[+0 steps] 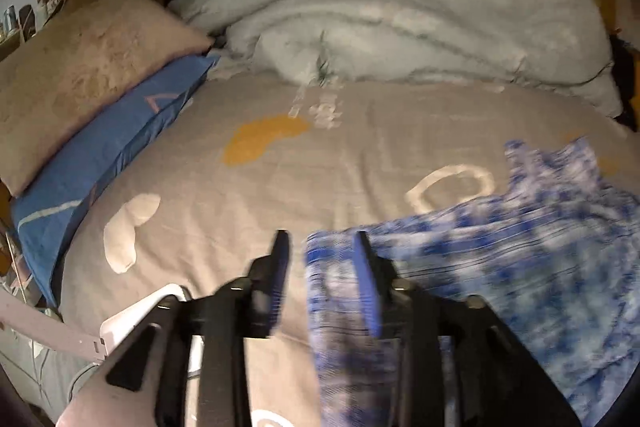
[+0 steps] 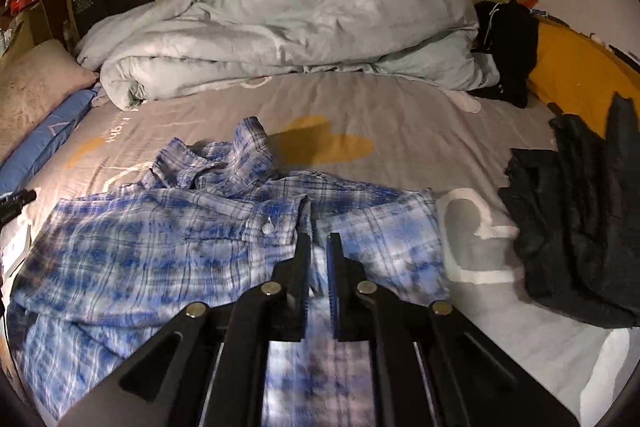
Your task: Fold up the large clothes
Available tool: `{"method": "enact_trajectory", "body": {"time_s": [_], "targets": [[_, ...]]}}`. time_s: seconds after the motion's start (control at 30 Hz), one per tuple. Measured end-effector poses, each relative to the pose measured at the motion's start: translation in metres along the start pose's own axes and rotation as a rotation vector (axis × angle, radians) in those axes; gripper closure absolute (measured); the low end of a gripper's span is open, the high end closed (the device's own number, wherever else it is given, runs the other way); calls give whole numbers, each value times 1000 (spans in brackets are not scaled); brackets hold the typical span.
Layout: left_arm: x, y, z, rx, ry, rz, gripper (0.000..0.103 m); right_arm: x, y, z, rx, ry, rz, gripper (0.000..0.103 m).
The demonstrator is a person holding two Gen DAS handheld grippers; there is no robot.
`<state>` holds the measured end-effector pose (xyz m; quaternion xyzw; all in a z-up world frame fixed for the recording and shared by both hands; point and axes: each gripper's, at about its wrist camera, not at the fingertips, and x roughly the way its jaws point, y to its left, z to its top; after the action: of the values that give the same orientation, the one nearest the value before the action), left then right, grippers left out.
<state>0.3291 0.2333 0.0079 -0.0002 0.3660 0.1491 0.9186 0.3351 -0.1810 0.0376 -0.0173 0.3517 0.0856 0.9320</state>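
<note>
Left tool (image 1: 320, 247) parted (right tool (image 2: 319, 245) narrower).

Rumpled duvet (image 2: 280, 27) at headboard; beige pillow (image 1: 80, 75) on blue pillow (image 1: 100, 163).

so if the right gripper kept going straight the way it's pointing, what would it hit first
Most likely the blue and white plaid shirt spread on the grey bedsheet: the right gripper aims down at its button placket. Depth is unclear.
</note>
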Motion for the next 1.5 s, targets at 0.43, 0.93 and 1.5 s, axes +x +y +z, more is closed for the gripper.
{"method": "enact_trajectory", "body": {"time_s": [0.43, 0.93, 1.5], "targets": [[-153, -57, -17, 67, -216, -171, 1, -117, 16, -32, 18, -204, 81, 24], [-226, -83, -88, 92, -317, -224, 0, -155, 15, -88, -4, -273, -89, 0], [-206, -124, -154, 281, -184, -288, 0, -119, 46, -140, -161, -53, 19, 0]]}}
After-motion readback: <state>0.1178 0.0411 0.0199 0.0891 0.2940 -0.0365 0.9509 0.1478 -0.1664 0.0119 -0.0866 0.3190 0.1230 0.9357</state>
